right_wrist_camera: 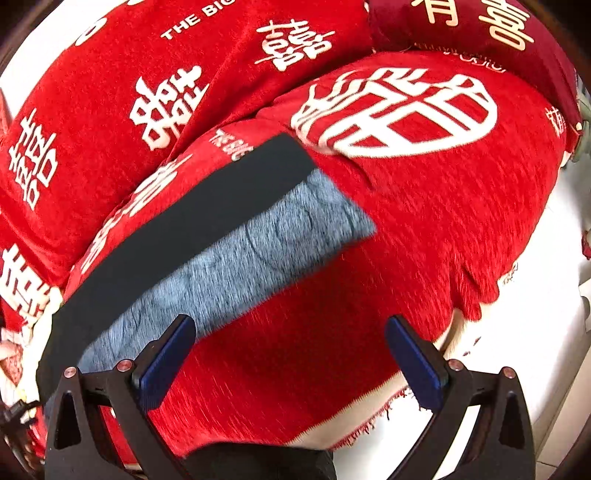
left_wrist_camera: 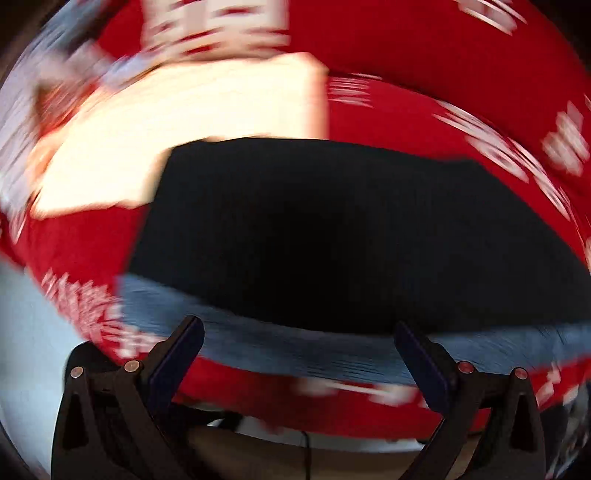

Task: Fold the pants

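The pants lie folded as a long strip on the red sofa cover: a black layer on top and a blue-grey fleecy inside showing along the near edge. In the blurred left wrist view the black part fills the middle, with the blue-grey edge just beyond the fingertips. My left gripper is open and empty, just above that edge. My right gripper is open and empty over the red cover, its left finger next to the fleecy edge.
The red cover has white characters, and a dark red cushion lies at the back right. A pale cream item lies behind the pants on the left. The sofa's white front edge is at the right.
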{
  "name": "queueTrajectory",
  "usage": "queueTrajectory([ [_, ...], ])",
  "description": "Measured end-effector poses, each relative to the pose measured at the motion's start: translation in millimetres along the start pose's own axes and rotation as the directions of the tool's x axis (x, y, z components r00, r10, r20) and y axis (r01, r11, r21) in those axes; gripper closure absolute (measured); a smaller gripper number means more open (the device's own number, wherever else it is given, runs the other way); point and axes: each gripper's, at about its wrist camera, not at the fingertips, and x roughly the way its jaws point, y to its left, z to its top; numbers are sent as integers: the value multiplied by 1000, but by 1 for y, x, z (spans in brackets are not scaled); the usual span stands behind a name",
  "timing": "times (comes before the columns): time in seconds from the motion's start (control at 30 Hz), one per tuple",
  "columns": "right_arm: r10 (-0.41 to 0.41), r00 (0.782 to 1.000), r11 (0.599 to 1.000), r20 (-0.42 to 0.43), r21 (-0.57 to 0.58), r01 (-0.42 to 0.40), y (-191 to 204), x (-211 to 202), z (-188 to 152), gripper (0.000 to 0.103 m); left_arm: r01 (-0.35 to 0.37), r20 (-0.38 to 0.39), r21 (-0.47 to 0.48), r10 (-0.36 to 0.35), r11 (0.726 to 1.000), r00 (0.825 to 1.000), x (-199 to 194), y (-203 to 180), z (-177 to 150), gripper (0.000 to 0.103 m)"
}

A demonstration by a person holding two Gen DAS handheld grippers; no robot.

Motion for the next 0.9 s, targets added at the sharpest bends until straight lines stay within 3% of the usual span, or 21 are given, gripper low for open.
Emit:
queueTrajectory([
  [0.07,45,999,999,-12,-28,-46,9,5,-8,1,46,-11,113,-45,993,999,-3,-57,-6,0],
  [0.17,87,996,992,-27,-95,-89,29,16,-17,1,134,-89,249,-115,959,989,4,-141,-13,0],
  [0.3,80,995,978,-63,-188,-91,52,32,-17,1,95,-78,373,-71,923,994,10,-230,-10,0],
  [0.37,76,996,975,-47,-206,-84,56,35,-9,1,60,-78,377,-32,924,996,21,-263,2,0],
  [0.43,89,995,976,-37,-194,-94,55,37,-1,1,54,-95,355,-22,933,995,20,-279,-6,0],
  [0.63,82,997,982,-1,-172,-81,60,50,25,0,-46,-52,292,64,955,997,35,-318,23,0],
  [0.9,162,986,974,-37,-152,-165,47,35,2,0,-16,-65,238,33,971,997,39,-313,30,0],
])
